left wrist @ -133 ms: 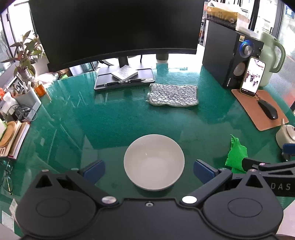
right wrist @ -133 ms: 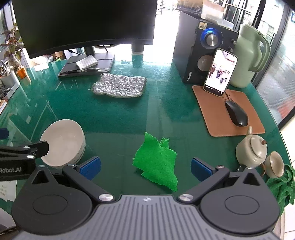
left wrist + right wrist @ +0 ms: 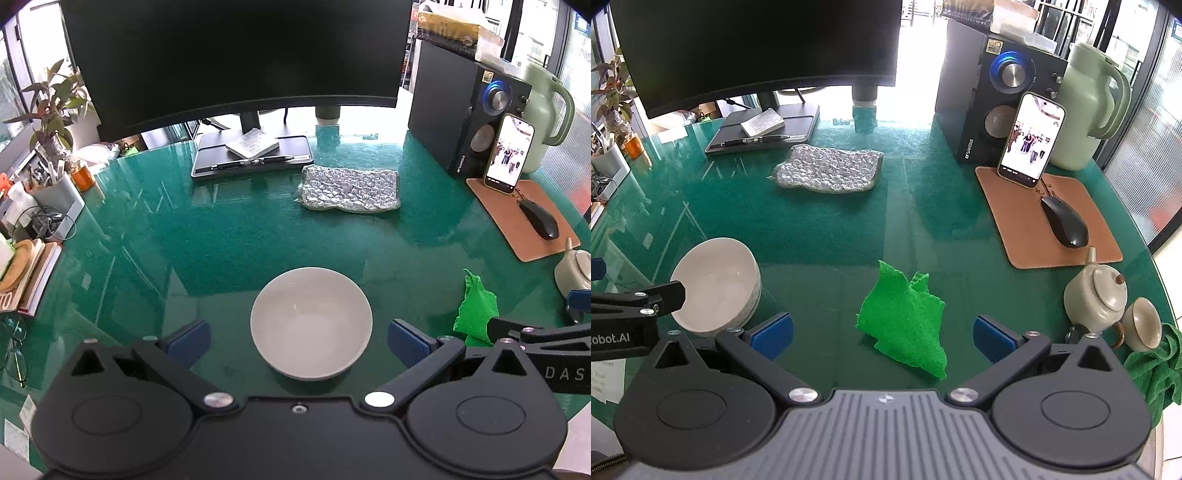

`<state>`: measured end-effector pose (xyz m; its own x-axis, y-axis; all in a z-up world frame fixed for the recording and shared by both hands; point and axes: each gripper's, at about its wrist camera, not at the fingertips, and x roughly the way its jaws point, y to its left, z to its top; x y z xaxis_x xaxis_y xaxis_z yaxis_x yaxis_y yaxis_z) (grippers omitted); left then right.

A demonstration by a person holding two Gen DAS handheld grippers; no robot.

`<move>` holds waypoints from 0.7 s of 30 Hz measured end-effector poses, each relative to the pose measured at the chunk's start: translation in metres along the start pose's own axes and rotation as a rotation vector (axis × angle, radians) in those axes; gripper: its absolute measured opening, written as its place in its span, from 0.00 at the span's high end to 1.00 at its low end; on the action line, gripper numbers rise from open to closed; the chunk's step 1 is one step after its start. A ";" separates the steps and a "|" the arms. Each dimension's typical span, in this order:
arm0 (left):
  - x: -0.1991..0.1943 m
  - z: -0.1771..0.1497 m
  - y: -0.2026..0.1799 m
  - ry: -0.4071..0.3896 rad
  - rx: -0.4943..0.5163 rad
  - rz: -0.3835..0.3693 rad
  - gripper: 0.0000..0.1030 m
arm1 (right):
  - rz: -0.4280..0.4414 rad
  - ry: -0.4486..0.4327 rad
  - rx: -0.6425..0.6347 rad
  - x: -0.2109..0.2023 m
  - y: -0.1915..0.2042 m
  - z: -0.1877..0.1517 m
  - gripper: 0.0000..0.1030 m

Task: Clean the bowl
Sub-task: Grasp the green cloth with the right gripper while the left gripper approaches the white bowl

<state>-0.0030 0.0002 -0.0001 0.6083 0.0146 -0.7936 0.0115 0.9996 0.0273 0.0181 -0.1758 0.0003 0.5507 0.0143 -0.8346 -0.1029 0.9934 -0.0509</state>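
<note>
1. A plain white bowl [image 3: 311,323], upright and empty, is seen on the green table [image 3: 229,236]
2. It is framed by the wide-open left gripper [image 3: 299,338], untouched
3. A crumpled green cloth [image 3: 905,321], right of the bowl, is framed by the wide-open right gripper [image 3: 882,334]

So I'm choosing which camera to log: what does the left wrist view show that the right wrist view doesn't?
Only the left wrist view: glasses and stacked books at the table's left edge. Only the right wrist view: a small cup and a dark green towel beside the teapot. Both: the white bowl, bright green cloth, monitor, phone, mouse.
</note>
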 end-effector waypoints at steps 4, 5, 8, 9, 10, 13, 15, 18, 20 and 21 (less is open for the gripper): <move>0.000 0.004 0.000 0.010 -0.003 -0.006 0.01 | 0.023 -0.020 0.003 0.004 0.008 0.004 0.00; 0.006 0.009 0.001 0.020 -0.006 0.016 0.00 | 0.037 -0.031 0.009 0.003 0.005 0.002 0.00; 0.003 0.004 0.001 0.014 -0.007 0.027 0.01 | 0.044 -0.038 0.000 0.002 0.002 0.001 0.00; 0.002 0.003 0.002 0.013 -0.007 0.027 0.01 | 0.046 -0.041 -0.003 0.001 0.001 0.000 0.00; 0.001 0.001 0.004 0.014 -0.006 0.028 0.01 | 0.048 -0.043 -0.006 0.001 0.000 0.000 0.00; 0.004 0.013 0.000 0.031 -0.004 0.039 0.01 | 0.006 -0.016 -0.013 -0.001 -0.014 -0.003 0.00; 0.004 0.013 -0.001 0.031 -0.004 0.040 0.01 | -0.002 -0.005 -0.012 0.003 -0.004 0.002 0.00; 0.004 0.014 -0.003 0.030 -0.004 0.040 0.01 | 0.000 -0.008 -0.008 0.004 -0.003 0.004 0.00; 0.004 0.016 0.004 0.018 -0.013 0.026 0.01 | -0.001 -0.016 -0.008 0.004 -0.003 0.005 0.00; 0.004 0.017 0.007 0.012 -0.020 0.014 0.01 | 0.000 -0.025 -0.005 0.003 -0.005 0.006 0.00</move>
<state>0.0131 0.0072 0.0076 0.5988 0.0289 -0.8004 -0.0130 0.9996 0.0263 0.0249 -0.1799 0.0017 0.5710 0.0174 -0.8208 -0.1068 0.9929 -0.0532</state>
